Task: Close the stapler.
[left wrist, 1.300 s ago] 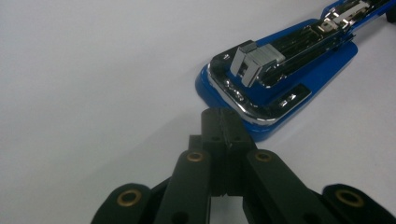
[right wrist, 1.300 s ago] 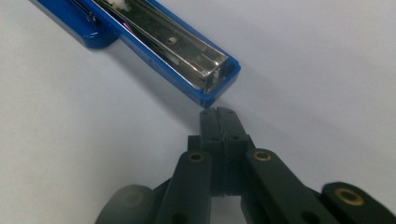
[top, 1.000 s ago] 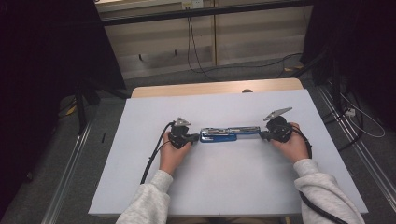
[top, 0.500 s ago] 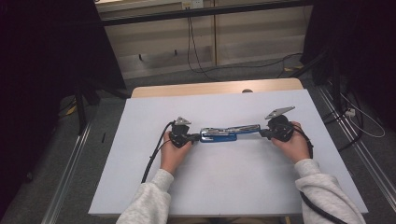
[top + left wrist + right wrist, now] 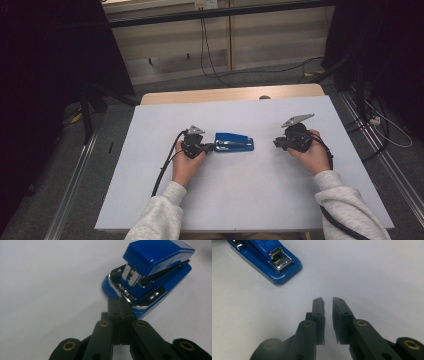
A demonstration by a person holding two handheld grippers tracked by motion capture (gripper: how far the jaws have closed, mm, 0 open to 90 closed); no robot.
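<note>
Even overhead light brightens the white table (image 5: 250, 200), surroundings dark; the stapler (image 5: 155, 272) shows glare, close-ups slightly soft.

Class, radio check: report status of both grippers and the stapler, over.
Left gripper jaws shut, tips at the blue stapler rear end. Right gripper slightly open, holding nothing, apart from the stapler. Stapler flat on the white table. Nothing in the way.

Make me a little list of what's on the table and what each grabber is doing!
thing: blue stapler, lying flat, closed
surface: white table
left gripper: jaws shut, tips at the stapler's back end, touching or nearly so
right gripper: jaws slightly apart, holding nothing, off to the stapler's side
hands: one on each gripper
</note>
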